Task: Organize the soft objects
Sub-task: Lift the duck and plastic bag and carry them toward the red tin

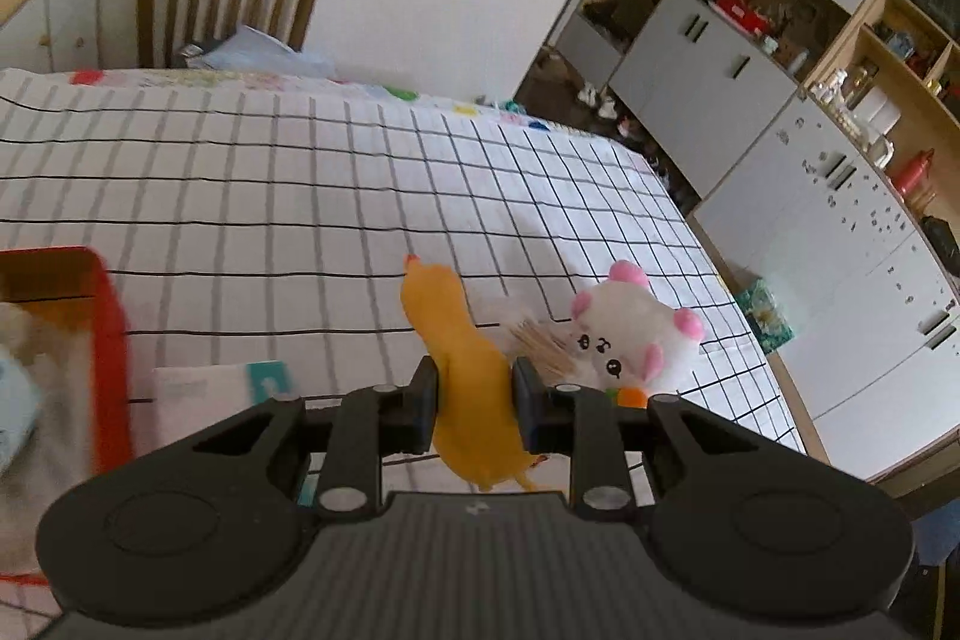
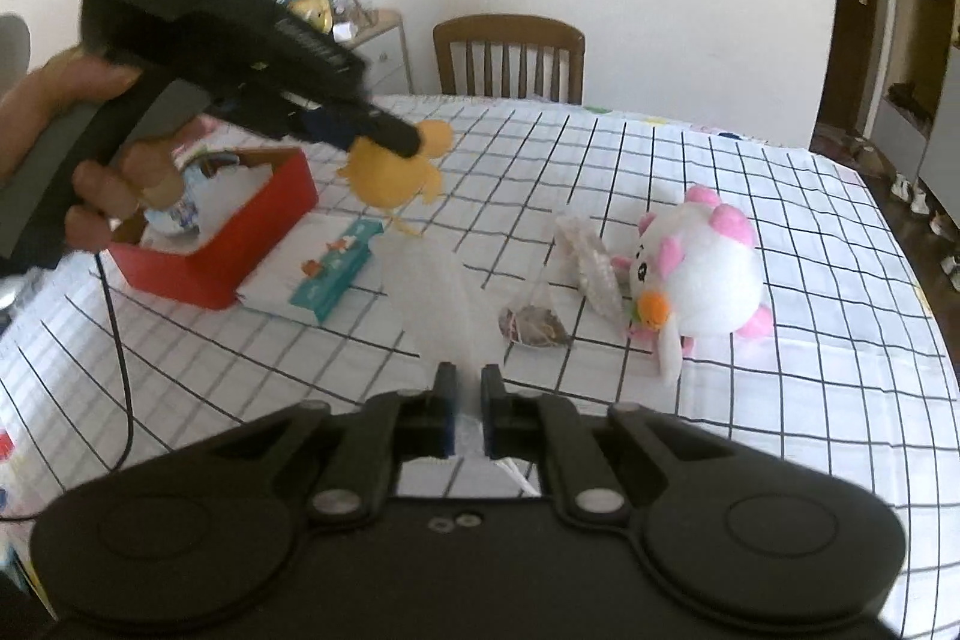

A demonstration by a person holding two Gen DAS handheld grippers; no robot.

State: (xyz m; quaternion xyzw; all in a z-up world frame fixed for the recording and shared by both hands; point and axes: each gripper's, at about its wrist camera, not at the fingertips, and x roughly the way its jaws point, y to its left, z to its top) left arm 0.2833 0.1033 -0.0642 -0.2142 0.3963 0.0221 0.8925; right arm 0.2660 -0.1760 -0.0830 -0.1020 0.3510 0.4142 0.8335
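Note:
My left gripper (image 1: 474,376) is shut on a yellow rubber chicken toy (image 1: 438,304), which hangs above the checked tablecloth (image 1: 270,196). In the right wrist view a hand holds that left gripper (image 2: 408,139) with the yellow toy (image 2: 390,178) just right of a red box (image 2: 204,274). My right gripper (image 2: 468,376) is shut on a thin, white, see-through wrap (image 2: 438,292), blurred and stretching up from its fingers. A white and pink plush (image 2: 702,274) lies on its side at the right; in the left wrist view the plush (image 1: 636,334) is just right of the fingers.
The red box (image 1: 111,340) holds soft items. A teal and white tissue pack (image 2: 336,268) lies beside it. Two clear packets (image 2: 588,262) (image 2: 534,325) sit left of the plush. A wooden chair (image 2: 510,58) stands at the table's far side. Cabinets (image 1: 708,58) line the right.

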